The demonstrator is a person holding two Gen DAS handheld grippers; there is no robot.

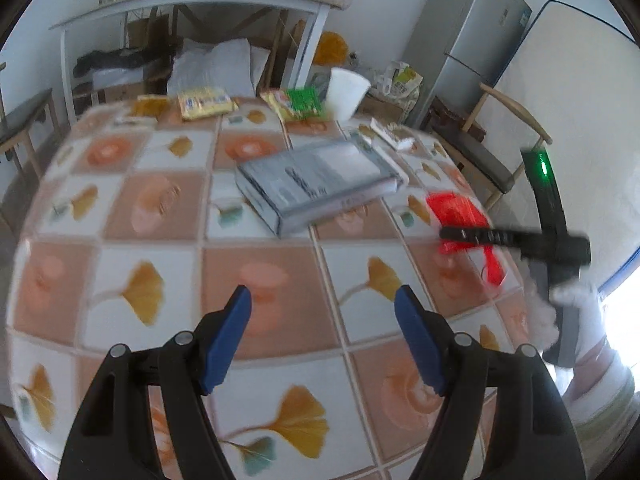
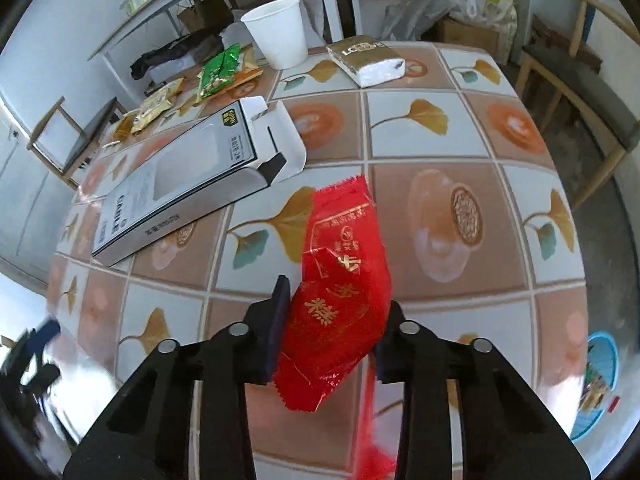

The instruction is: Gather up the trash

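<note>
My right gripper [image 2: 332, 328] is shut on a red foil wrapper [image 2: 340, 280] with gold print and holds it above the tiled table [image 2: 440, 128]. The wrapper also shows in the left wrist view [image 1: 460, 216], with the right gripper [image 1: 516, 240] across it at the table's right edge. My left gripper [image 1: 324, 320] is open and empty over the table's near part. Other trash lies on the table: a flat grey box [image 1: 316, 184] [image 2: 176, 180], a white paper cup [image 1: 346, 92] [image 2: 280, 32], green and yellow snack wrappers [image 1: 300, 102] [image 2: 220, 70] [image 1: 204, 102], and a gold-white packet [image 2: 366, 58].
A blue bin [image 2: 598, 384] stands on the floor to the right of the table. Wooden chairs [image 1: 492, 160] [image 2: 580, 92] stand around the table. A grey shelf table [image 1: 192, 4] and a fridge [image 1: 464, 40] stand behind.
</note>
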